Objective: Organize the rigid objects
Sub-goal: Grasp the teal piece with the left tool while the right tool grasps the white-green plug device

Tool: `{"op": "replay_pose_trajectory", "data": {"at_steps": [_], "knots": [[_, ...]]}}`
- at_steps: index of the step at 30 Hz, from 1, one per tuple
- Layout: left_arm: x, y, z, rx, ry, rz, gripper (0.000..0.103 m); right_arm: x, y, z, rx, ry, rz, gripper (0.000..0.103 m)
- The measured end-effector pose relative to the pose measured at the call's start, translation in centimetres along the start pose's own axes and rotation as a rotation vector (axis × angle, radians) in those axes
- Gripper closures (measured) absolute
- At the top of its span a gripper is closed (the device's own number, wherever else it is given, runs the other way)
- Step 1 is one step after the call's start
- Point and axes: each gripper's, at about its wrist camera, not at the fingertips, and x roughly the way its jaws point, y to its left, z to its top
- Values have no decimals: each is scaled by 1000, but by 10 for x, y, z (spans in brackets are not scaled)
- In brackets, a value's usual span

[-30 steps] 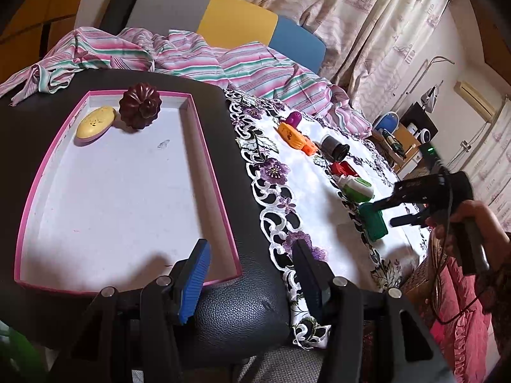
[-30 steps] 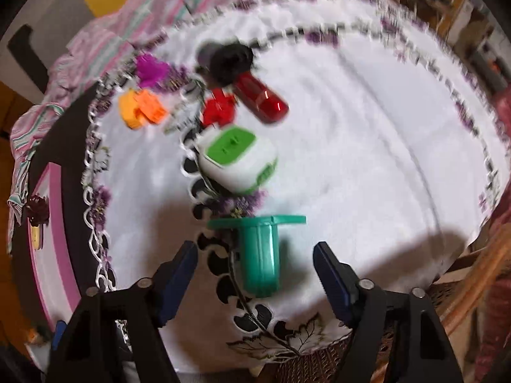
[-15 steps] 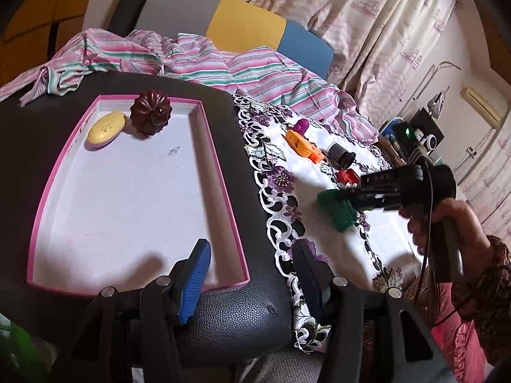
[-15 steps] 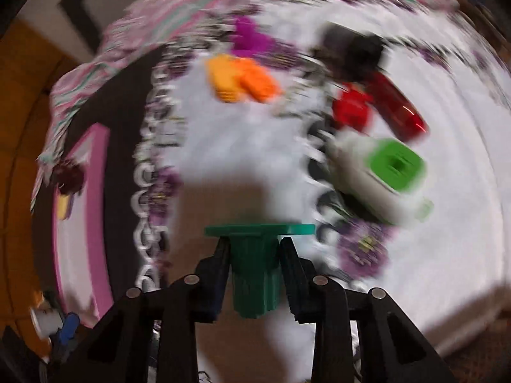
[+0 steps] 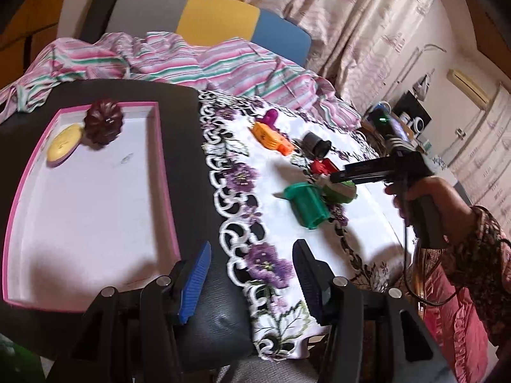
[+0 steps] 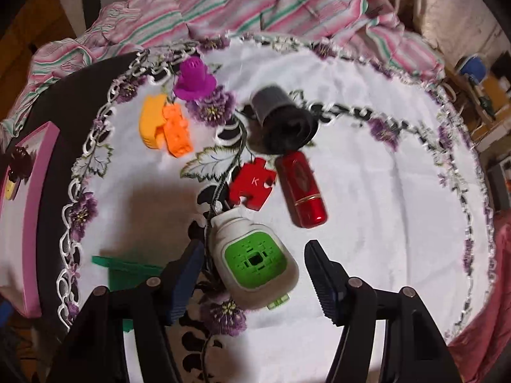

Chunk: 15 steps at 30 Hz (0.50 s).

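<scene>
Right gripper [image 6: 252, 274] over white-green plug [image 6: 254, 261], jaws opening
I see pads clear of it; green cup [image 5: 308, 204] lies beside; left gripper [image 5: 252, 274] apart, empty

Opening jaws straddle white-green device [image 6: 254, 261] (untouched).
</scene>
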Motion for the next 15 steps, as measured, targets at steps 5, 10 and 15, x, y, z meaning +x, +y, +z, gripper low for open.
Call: {"op": "replay_pose_trajectory", "data": {"at_steps": [5, 10, 15], "knots": [[12, -17, 6, 27, 27, -7, 49, 13, -10, 0, 56, 75, 55, 41], [33, -37, 13, 52, 72, -26, 49, 16, -25, -4, 106, 92, 90, 42], [59, -60, 21, 103, 106, -34, 49, 11, -46, -8, 204, 72, 137, 48]]}}
